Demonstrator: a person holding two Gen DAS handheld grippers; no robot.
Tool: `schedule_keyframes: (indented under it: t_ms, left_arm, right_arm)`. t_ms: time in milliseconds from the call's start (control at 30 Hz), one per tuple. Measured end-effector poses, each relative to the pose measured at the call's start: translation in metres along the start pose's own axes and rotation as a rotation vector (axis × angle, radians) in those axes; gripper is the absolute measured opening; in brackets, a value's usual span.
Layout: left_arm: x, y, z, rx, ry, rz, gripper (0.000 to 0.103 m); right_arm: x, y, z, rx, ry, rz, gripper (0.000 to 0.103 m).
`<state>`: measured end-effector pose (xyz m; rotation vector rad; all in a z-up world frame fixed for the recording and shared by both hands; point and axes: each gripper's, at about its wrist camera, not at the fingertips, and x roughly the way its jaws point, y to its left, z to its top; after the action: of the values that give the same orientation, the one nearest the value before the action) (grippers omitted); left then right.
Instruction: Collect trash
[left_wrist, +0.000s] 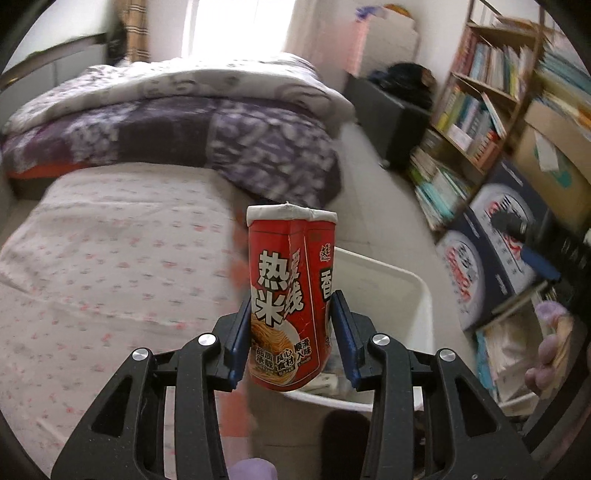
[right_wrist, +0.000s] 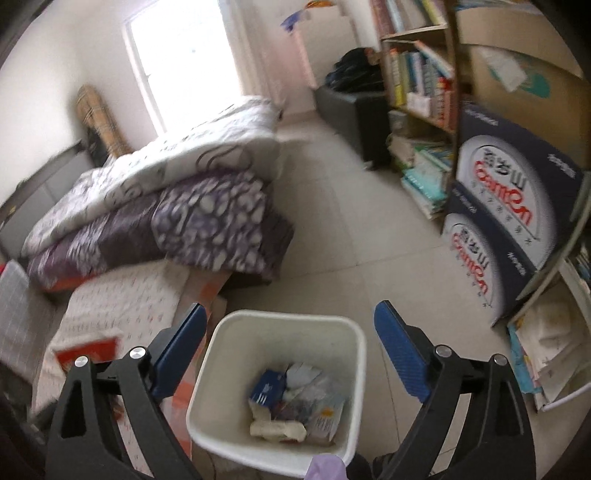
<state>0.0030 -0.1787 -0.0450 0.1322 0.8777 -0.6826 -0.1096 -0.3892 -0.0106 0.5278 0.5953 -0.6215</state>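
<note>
My left gripper (left_wrist: 291, 314) is shut on a red instant rice-noodle cup (left_wrist: 290, 295) with a white lid, held upright above the near rim of a white trash bin (left_wrist: 391, 291). In the right wrist view, the same white trash bin (right_wrist: 207, 373) stands on the floor just below my right gripper (right_wrist: 290, 332), which is open and empty with its fingers spread over the bin's rim. The bin holds several pieces of trash (right_wrist: 291, 402), among them a blue packet and crumpled tissue.
A bed (left_wrist: 110, 258) with a flowered sheet and folded purple quilts (left_wrist: 177, 122) lies to the left. A bookshelf (left_wrist: 480, 103) and dark printed cartons (right_wrist: 509, 206) line the right side. Tiled floor (right_wrist: 351, 229) runs between them. A red item (right_wrist: 90, 350) lies on the bed edge.
</note>
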Motion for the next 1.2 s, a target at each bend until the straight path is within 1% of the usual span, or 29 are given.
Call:
schedule_keyframes:
  t_ms: [133, 233, 300, 333, 400, 500, 533, 600, 733, 833, 900, 967, 1033, 1067, 1100, 1200]
  left_arm:
    - [0.026, -0.032, 0.001, 0.023, 0.049, -0.06, 0.042]
    - [0.036, -0.049, 0.003, 0.047, 0.069, -0.085, 0.049]
    - [0.04, -0.058, 0.006, 0.06, 0.078, -0.088, 0.066]
    - [0.038, -0.061, 0.007, 0.063, 0.073, -0.084, 0.07]
    - [0.033, -0.062, 0.008, 0.067, 0.052, -0.064, 0.083]
    - [0.018, -0.055, 0.007, 0.083, 0.013, -0.009, 0.092]
    - [0.013, -0.053, 0.006, 0.085, 0.004, 0.012, 0.093]
    - [0.0, -0.041, 0.004, 0.075, -0.023, 0.05, 0.093]
    - [-0.034, -0.018, -0.005, 0.069, -0.107, 0.147, 0.096]
    - [-0.064, -0.002, -0.014, 0.094, -0.195, 0.251, 0.096]
    - [-0.087, 0.008, -0.024, 0.098, -0.28, 0.314, 0.096]
    - [-0.111, 0.023, -0.036, 0.051, -0.358, 0.347, 0.096]
    - [-0.127, 0.039, -0.045, -0.01, -0.405, 0.358, 0.096]
    - [-0.132, 0.045, -0.048, -0.028, -0.409, 0.36, 0.096]
    - [-0.137, 0.054, -0.051, -0.047, -0.395, 0.37, 0.096]
    - [-0.147, 0.076, -0.061, -0.097, -0.362, 0.427, 0.096]
  right_arm:
    - [-0.011, -0.024, 0.01, 0.095, -0.049, -0.018, 0.092]
    - [-0.015, -0.039, 0.014, 0.15, -0.067, -0.031, 0.092]
    - [-0.017, -0.045, 0.014, 0.178, -0.072, -0.032, 0.092]
    - [-0.018, -0.046, 0.014, 0.186, -0.074, -0.03, 0.092]
    - [-0.019, -0.045, 0.014, 0.185, -0.077, -0.031, 0.093]
    - [-0.024, -0.038, 0.011, 0.168, -0.087, -0.031, 0.093]
    - [-0.026, -0.034, 0.01, 0.162, -0.092, -0.023, 0.095]
    - [-0.031, -0.024, 0.006, 0.141, -0.103, -0.017, 0.096]
    - [-0.04, 0.008, -0.008, 0.034, -0.114, -0.037, 0.096]
    - [-0.052, 0.033, -0.028, -0.037, -0.131, -0.042, 0.096]
    - [-0.059, 0.045, -0.042, -0.067, -0.145, -0.034, 0.096]
    - [-0.069, 0.063, -0.061, -0.107, -0.167, -0.008, 0.096]
    - [-0.077, 0.077, -0.074, -0.144, -0.199, 0.005, 0.096]
    - [-0.08, 0.084, -0.08, -0.162, -0.214, 0.014, 0.096]
    - [-0.084, 0.092, -0.087, -0.179, -0.225, 0.026, 0.096]
    - [-0.092, 0.112, -0.103, -0.217, -0.256, 0.075, 0.096]
